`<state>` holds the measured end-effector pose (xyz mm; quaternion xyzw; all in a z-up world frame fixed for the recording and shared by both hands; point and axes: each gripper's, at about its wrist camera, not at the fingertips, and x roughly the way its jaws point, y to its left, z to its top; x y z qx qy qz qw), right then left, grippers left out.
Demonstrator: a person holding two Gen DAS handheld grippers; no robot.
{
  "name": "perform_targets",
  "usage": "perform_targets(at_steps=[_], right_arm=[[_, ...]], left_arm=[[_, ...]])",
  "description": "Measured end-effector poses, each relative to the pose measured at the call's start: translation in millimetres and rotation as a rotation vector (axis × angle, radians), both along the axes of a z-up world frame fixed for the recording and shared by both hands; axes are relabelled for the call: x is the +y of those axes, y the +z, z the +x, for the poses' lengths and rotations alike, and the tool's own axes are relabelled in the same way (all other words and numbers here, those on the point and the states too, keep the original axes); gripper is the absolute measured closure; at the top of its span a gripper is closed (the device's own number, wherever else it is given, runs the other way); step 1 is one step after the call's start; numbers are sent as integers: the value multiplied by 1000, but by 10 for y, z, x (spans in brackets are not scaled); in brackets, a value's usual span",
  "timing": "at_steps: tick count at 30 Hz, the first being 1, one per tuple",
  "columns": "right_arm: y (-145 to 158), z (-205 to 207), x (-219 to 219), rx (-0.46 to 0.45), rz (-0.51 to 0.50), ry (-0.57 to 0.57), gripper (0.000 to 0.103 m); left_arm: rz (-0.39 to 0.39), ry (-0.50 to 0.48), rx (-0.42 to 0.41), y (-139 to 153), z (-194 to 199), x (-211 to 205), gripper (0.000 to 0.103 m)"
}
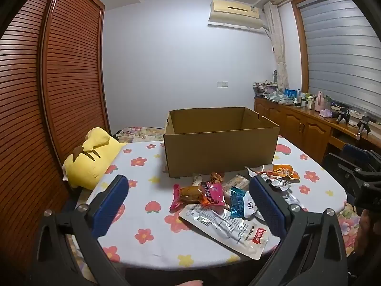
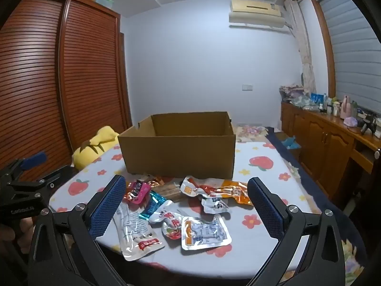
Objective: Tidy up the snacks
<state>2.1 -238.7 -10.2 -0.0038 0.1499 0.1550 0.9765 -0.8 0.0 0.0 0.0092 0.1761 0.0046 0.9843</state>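
An open brown cardboard box (image 1: 220, 144) (image 2: 177, 152) stands at the far side of a table with a flower-print cloth (image 1: 142, 214) (image 2: 259, 226). Several snack packets lie in front of it: a pink one (image 1: 198, 195) (image 2: 137, 190), a long white pouch (image 1: 228, 228) (image 2: 137, 231), a blue wrapper (image 1: 237, 201) (image 2: 152, 205), an orange packet (image 1: 283, 171) (image 2: 235, 190) and a silver pouch (image 2: 204, 232). My left gripper (image 1: 188, 188) hovers open above the near packets, holding nothing. My right gripper (image 2: 187, 188) is open too, over the pile, and shows at the right edge of the left wrist view (image 1: 357, 174).
A yellow plush toy (image 1: 91, 157) (image 2: 95, 149) lies at the table's left edge beside a slatted wooden wardrobe (image 1: 47, 83). A wooden cabinet (image 2: 333, 147) cluttered with bottles runs along the right wall. The left gripper's body (image 2: 21, 188) sits at the left edge of the right wrist view.
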Motion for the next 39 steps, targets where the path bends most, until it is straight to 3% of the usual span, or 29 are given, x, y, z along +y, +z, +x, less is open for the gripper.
perform_targets(at_steps=[25,39], right_arm=[[-58,-2,-23,14,-8,-5,0],[-54,-2,-13,16,-6,-5,0]], left_arm=[[6,3,16,-158,-28,3,1],[8,1,14,-73,-45,16,1]])
